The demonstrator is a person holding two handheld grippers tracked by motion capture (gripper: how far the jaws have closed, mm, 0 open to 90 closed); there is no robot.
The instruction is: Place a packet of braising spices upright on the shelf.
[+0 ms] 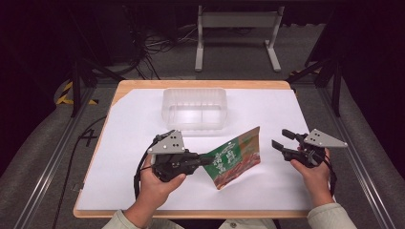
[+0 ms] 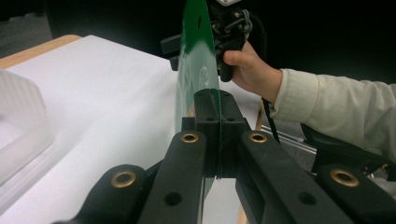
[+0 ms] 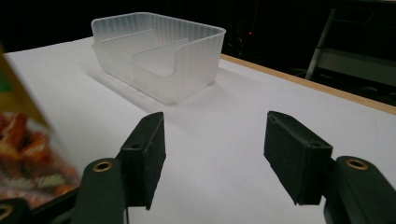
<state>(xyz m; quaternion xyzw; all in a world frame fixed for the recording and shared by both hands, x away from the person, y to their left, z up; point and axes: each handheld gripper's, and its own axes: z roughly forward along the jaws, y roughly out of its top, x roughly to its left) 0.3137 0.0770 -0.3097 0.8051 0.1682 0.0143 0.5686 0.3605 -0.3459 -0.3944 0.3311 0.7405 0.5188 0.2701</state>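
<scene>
A green snack packet [image 1: 234, 157] with a red food picture hangs just above the white table sheet, tilted up to the right. My left gripper [image 1: 203, 161] is shut on its left edge; in the left gripper view the packet [image 2: 196, 60] stands edge-on between the closed jaws [image 2: 218, 119]. My right gripper [image 1: 282, 141] is open to the right of the packet, a short gap from it. In the right gripper view its pads [image 3: 145, 156] stand wide apart with nothing between them, and the packet [image 3: 28, 149] shows at the left edge.
A clear plastic bin [image 1: 195, 109] with an inner divider stands at the back middle of the table; it also appears as the bin [image 3: 156, 51]. The white sheet [image 1: 133, 143] covers the wooden table top [image 1: 143, 84]. A metal stand [image 1: 236, 28] is on the floor beyond.
</scene>
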